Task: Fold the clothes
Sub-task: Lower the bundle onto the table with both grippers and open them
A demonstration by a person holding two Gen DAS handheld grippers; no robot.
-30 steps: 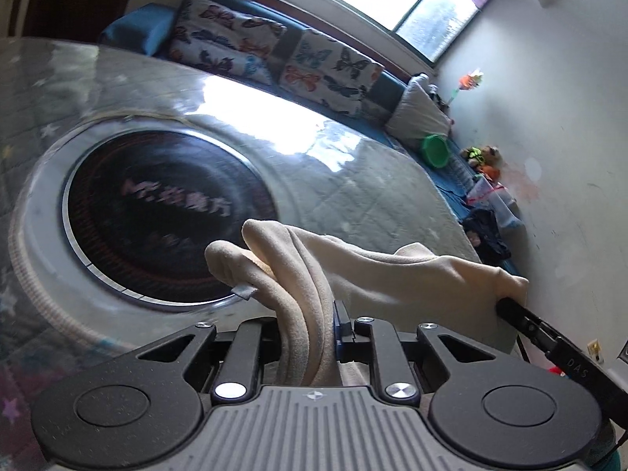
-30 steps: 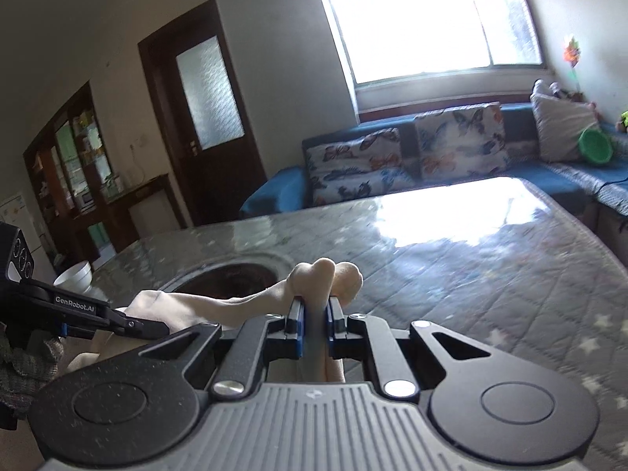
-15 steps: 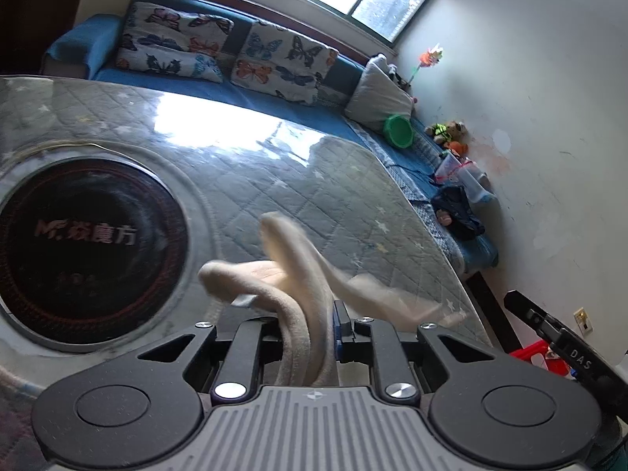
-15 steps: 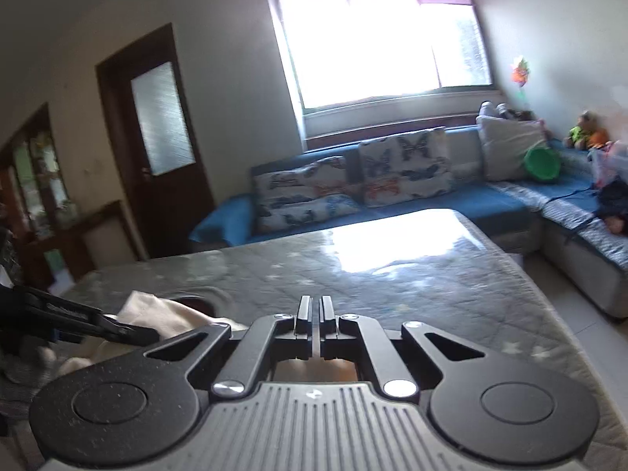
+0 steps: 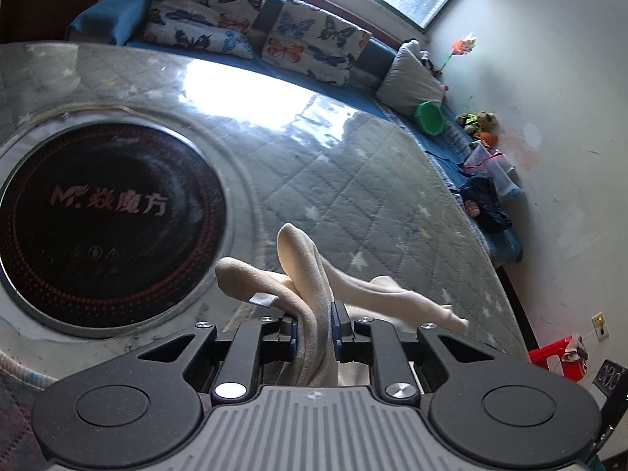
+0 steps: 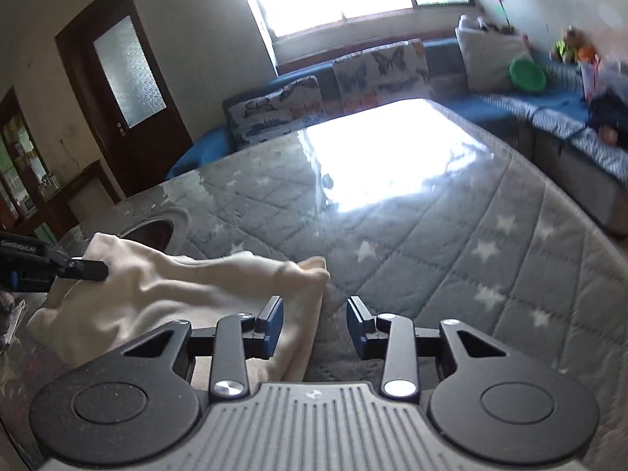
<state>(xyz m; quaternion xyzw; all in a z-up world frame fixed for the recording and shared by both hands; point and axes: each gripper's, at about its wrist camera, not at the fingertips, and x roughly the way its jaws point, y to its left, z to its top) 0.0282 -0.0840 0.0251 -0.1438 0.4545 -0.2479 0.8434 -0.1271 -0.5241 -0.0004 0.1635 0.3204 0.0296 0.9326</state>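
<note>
A cream garment [image 5: 314, 274] is clenched between the pads of the left gripper [image 5: 314, 324], its bunched folds raised above a quilted grey table [image 5: 353, 180]. The right gripper [image 6: 314, 324] is seen with jaws opening and nothing pinched; the garment's edge is draped just beside its left finger [image 6: 271, 322].

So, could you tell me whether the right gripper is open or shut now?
Open and opening: the right gripper has a clear gap; the cloth lies beside its left finger, unpinched.
</note>
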